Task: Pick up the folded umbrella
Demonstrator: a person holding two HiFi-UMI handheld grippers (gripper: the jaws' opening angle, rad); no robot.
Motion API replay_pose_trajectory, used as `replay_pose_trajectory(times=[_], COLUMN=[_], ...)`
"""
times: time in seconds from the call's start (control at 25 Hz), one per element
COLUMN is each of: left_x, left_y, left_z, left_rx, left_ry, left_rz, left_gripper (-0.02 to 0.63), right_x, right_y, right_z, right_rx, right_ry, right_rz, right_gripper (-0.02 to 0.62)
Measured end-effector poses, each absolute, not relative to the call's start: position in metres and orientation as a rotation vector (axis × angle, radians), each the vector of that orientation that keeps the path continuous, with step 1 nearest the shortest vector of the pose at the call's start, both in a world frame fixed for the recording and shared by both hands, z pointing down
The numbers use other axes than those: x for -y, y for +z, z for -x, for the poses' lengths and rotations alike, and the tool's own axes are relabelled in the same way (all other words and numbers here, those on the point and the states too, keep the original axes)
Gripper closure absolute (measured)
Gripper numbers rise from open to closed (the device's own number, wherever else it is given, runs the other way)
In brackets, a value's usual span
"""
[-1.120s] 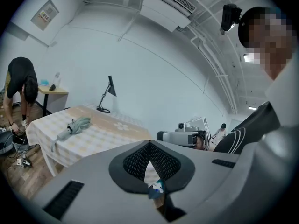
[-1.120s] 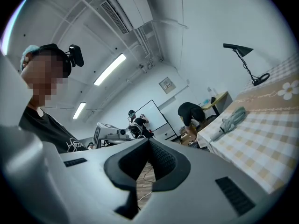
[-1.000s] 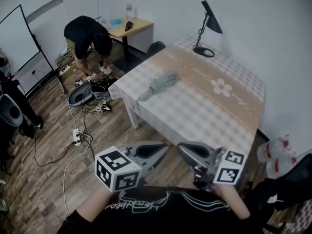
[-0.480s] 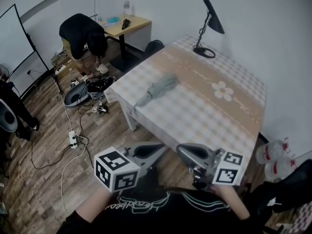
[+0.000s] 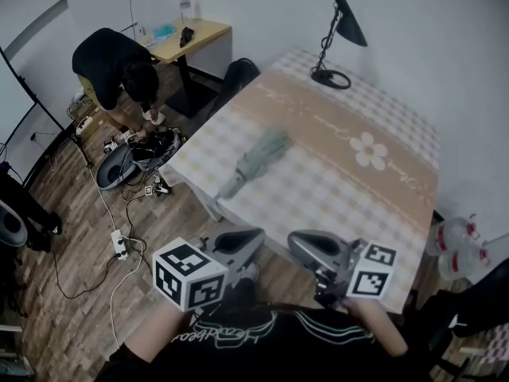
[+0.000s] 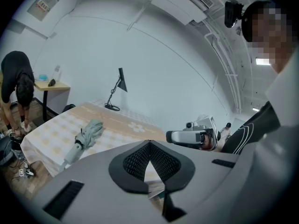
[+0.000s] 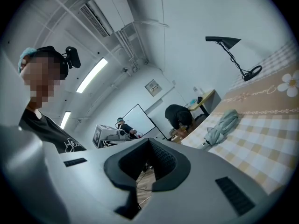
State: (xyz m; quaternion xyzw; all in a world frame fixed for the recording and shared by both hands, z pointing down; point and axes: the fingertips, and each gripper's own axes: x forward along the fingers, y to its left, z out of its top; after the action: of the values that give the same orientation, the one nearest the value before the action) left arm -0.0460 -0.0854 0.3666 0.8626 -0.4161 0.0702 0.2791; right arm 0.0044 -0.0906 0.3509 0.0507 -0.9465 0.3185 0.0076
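Note:
A folded grey-green umbrella lies on the checked tablecloth near the table's left front edge, handle end toward me. It also shows in the left gripper view as the umbrella and in the right gripper view as the umbrella. My left gripper and right gripper hover side by side short of the table's near edge, well apart from the umbrella. The left gripper has its tips together with nothing between them. The right gripper looks the same.
A black desk lamp stands at the table's far end. Left of the table a person bends over cables and gear on the wood floor. A small desk and dark chair stand behind. Water bottles sit at the right.
The table and umbrella have drawn nearer in the head view as I moved forward. Both grippers kept their pose and stayed shut.

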Motion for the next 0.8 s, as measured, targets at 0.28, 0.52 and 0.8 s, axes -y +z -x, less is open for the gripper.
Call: replay_pose_trajectory(times=[0.28, 0.52, 0.8], left_x=[0.145, 0.193, 0.242], left_y=[0.390, 0.412, 0.440], left_z=[0.081, 0.104, 0.124], left_rx=[1.121, 1.096, 1.097], left_ry=[0.296, 0.363, 0.447], left_rz=[-2.298, -2.290, -2.284], left_gripper=[0.607, 0.607, 0.593], right_x=[0.145, 0.183, 0.224], right_y=[0.361, 0.372, 0.391], right_z=[0.016, 0.029, 0.033], right_rx=[2.937, 2.911, 2.879], right_ry=[1.066, 1.109, 1.163], right_rz=[-0.272, -0.365, -0.483], right_gripper=[0.584, 0.584, 0.584])
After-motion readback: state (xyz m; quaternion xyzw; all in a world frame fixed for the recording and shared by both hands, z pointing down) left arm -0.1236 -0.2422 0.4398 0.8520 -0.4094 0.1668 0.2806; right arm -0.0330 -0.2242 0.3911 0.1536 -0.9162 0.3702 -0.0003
